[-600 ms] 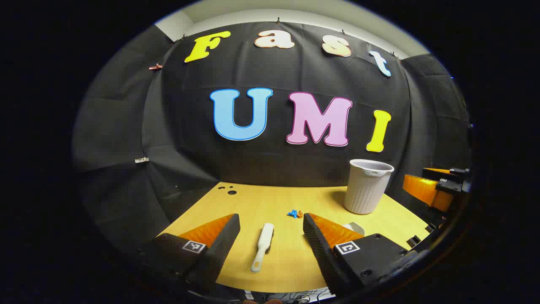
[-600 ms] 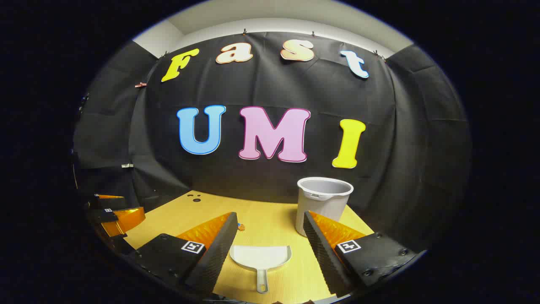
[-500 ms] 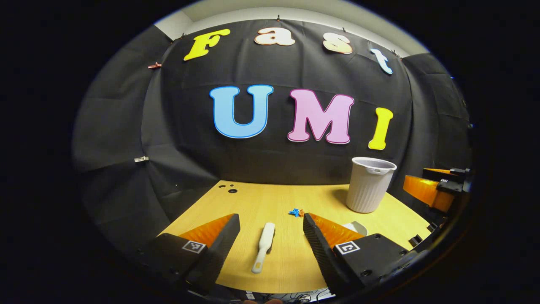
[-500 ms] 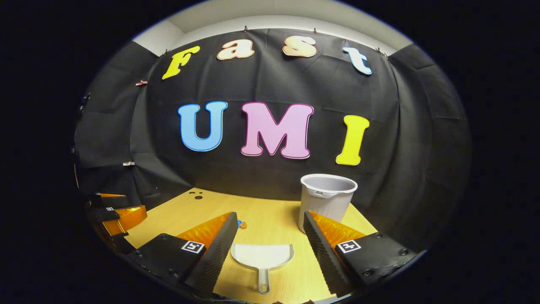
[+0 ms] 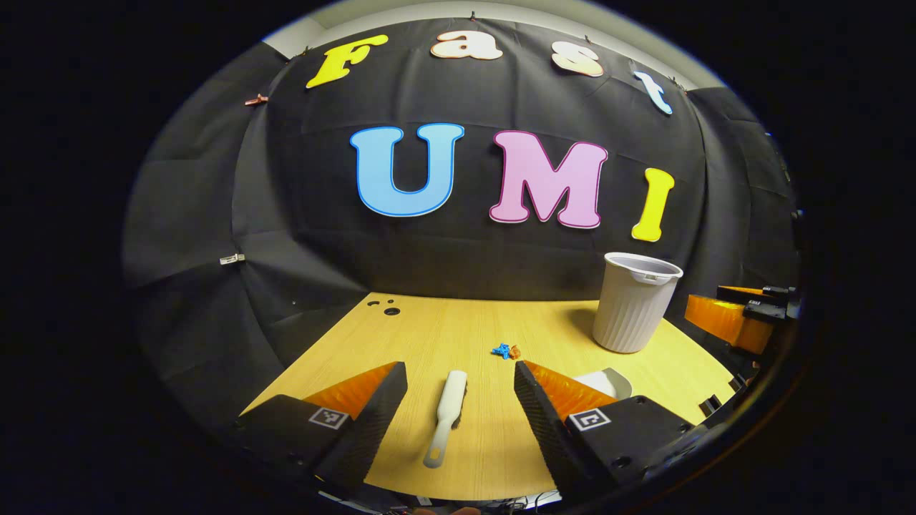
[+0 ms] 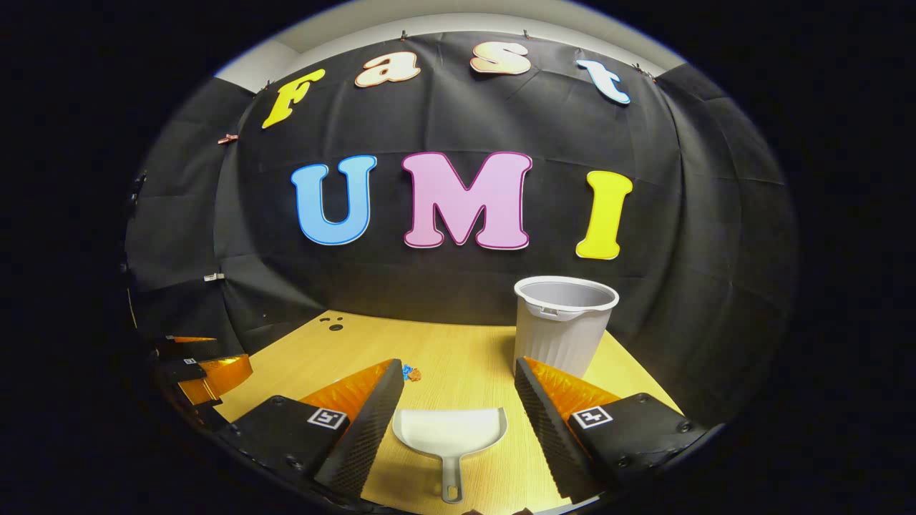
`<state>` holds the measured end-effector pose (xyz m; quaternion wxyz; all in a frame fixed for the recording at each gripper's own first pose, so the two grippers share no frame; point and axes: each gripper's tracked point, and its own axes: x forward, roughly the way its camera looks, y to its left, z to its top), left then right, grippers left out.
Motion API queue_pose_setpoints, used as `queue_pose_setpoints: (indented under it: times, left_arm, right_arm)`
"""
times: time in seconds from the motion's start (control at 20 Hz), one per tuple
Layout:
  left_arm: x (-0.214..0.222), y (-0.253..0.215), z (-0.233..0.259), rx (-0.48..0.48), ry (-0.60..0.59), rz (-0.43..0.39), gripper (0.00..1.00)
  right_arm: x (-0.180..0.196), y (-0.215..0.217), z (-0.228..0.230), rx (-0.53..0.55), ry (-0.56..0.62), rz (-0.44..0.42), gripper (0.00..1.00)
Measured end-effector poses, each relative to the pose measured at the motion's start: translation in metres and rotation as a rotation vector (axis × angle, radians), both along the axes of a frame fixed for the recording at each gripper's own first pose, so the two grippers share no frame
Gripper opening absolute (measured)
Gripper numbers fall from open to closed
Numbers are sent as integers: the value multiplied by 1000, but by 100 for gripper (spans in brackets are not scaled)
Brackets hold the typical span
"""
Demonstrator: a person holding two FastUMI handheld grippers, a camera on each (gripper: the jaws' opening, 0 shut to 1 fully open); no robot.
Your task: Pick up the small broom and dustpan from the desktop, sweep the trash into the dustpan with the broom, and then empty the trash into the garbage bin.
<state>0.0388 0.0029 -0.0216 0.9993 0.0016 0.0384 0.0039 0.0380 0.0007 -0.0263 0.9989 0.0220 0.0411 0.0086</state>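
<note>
Broom first: the small white plastic broom (image 5: 446, 415) lies flat on the desk, dead centre between the left gripper (image 5: 459, 422)'s two fingers but not touched by either, handle end nearest the camera and brush head pointing away. Over the last half second the left gripper view has tipped down and crept forward a bit, so more of the pale yellow wood-grain desktop (image 5: 458, 329) shows and the broom sits a touch farther in between the fingers. Same deal on the other side: the right gripper (image 6: 458, 422) has eased in over the white plastic dustpan (image 6: 449, 433), which now sits fuller between its fingers, scoop mouth away, thin looped handle toward the camera.

Both grippers are spread wide with nothing held. So I'd call this the approach still closing in, with no grab yet on either tool.

Materials: the broom looks like smooth hard plastic, a slim flattish paddle narrowing to the handle. The dustpan is a shallow, thin-walled tray with a rounded back. Both handles look skinny and slick, so I'd guess they need a square pinch.

The trash (image 5: 506, 350) is a tiny crumpled clump of blue and orange bits, ahead of the left gripper and just right of its centre line. The ribbed, tapered grey-white plastic garbage bin (image 6: 564, 329) stands upright farther ahead, off to the right.
</note>
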Motion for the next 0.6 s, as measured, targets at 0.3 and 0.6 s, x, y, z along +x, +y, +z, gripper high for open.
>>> queue_pose_setpoints:
  times: [0.3,0.6]
  left_arm:
    - [10,10,-15,-20,50,3,96]
    - [34,16,-58,-25,199,-29,96]
  right_arm:
    - [6,9,-9,-9,25,31,98]
    - [13,10,-28,-4,88,47,98]
